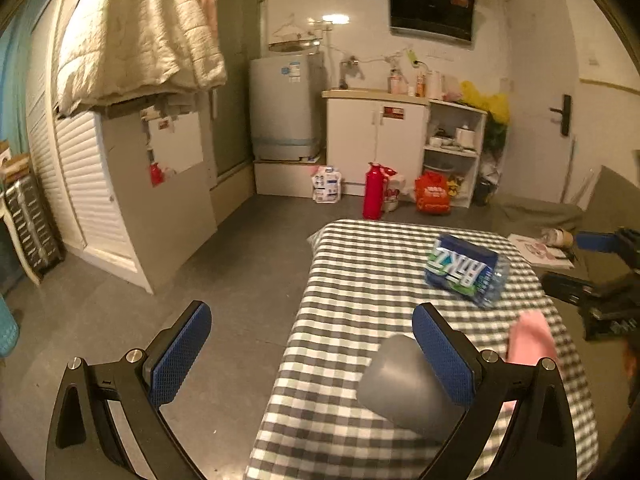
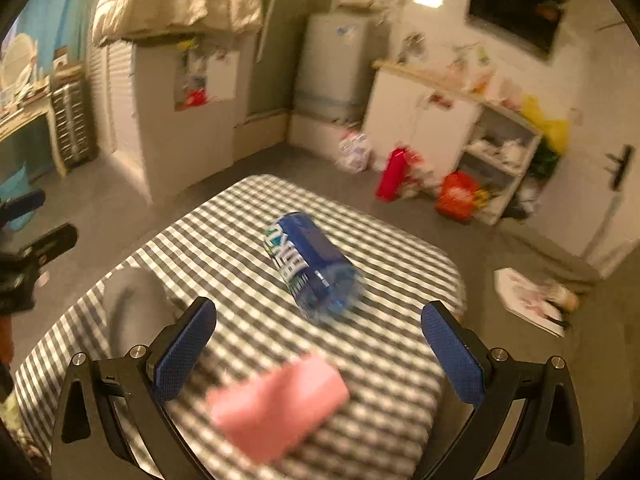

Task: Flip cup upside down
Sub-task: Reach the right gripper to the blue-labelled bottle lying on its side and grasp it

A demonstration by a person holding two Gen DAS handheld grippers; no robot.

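Observation:
A grey cup (image 1: 400, 384) sits on the checked tablecloth (image 1: 340, 272) near the table's front left edge; I cannot tell which end faces up. My left gripper (image 1: 312, 354) is open above it, and the cup lies just inside the right finger (image 1: 444, 352), which hides part of it. In the right wrist view the cup (image 2: 132, 304) is a grey blur left of my open right gripper (image 2: 318, 354). A pink block-like thing (image 2: 280, 396) lies on the cloth (image 2: 400, 340) below the right gripper's spread fingers, apart from both.
A blue-labelled plastic bottle (image 1: 464, 268) lies on its side mid-table. On the floor beyond stand a red bottle (image 1: 373, 192) and an orange bag (image 1: 432, 194) by a white cabinet (image 1: 376, 140). A magazine (image 2: 528, 300) lies right of the table.

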